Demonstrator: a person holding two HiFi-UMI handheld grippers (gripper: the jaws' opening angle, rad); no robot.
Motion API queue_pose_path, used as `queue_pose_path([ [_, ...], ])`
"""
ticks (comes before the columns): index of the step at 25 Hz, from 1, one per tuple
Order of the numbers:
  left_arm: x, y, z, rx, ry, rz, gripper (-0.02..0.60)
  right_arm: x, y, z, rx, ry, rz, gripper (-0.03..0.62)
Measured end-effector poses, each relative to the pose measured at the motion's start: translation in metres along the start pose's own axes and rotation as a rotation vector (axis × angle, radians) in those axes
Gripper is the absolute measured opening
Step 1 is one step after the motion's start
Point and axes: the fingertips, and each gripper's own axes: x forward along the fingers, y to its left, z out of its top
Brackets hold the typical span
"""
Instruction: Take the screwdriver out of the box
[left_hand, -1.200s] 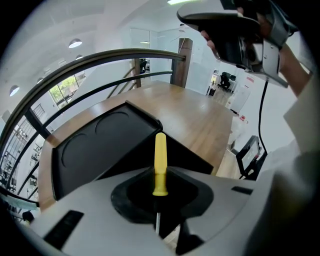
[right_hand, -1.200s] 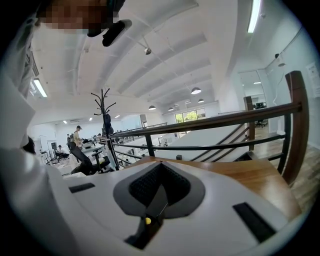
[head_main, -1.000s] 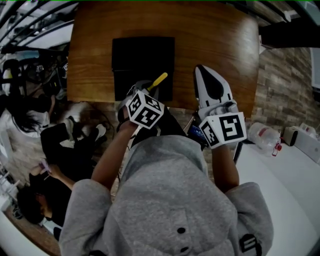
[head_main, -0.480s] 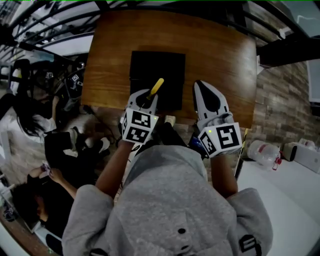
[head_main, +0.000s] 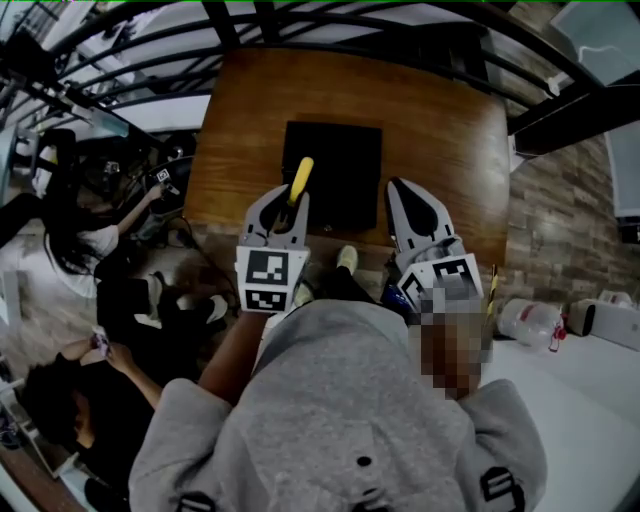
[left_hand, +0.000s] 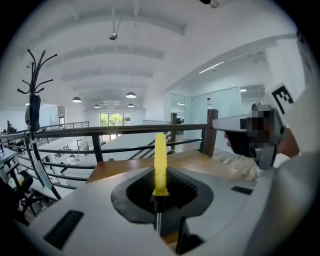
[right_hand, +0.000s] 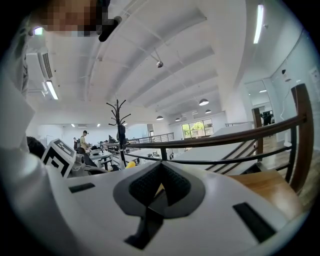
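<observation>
Jaws of the left gripper (head_main: 285, 205) were clamped on the screwdriver (left_hand: 160, 162) at the dark collar and shank just below its yellow handle, which stood clear beyond the jaw tips. Head view placed that handle over the near left part of the black box (head_main: 345, 165) on the wooden table (head_main: 440, 120). Right gripper (right_hand: 161, 169), near the box's near right corner, was closed, jaws together with nothing between them.

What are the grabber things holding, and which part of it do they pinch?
The left gripper pinches the screwdriver by its thin shaft, just below its yellow handle, which sticks out past the jaws. The right gripper holds nothing.
</observation>
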Motion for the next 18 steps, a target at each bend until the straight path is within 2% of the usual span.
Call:
queue_pose_path([
  [7, -0.056, 0.005, 0.023, -0.011, -0.104, 0.025, 0.081, -0.017, 0.037, 0.012, -0.025, -0.034, -0.001, 0.007],
  [13, -0.091, 0.016, 0.012, -0.017, -0.122, 0.036, 0.081, -0.030, 0.059, 0.016, -0.055, -0.061, -0.015, 0.008],
  [18, -0.113, 0.006, -0.001, -0.010, -0.142, 0.016, 0.081, -0.060, 0.064, 0.012, -0.071, -0.077, -0.068, 0.007],
])
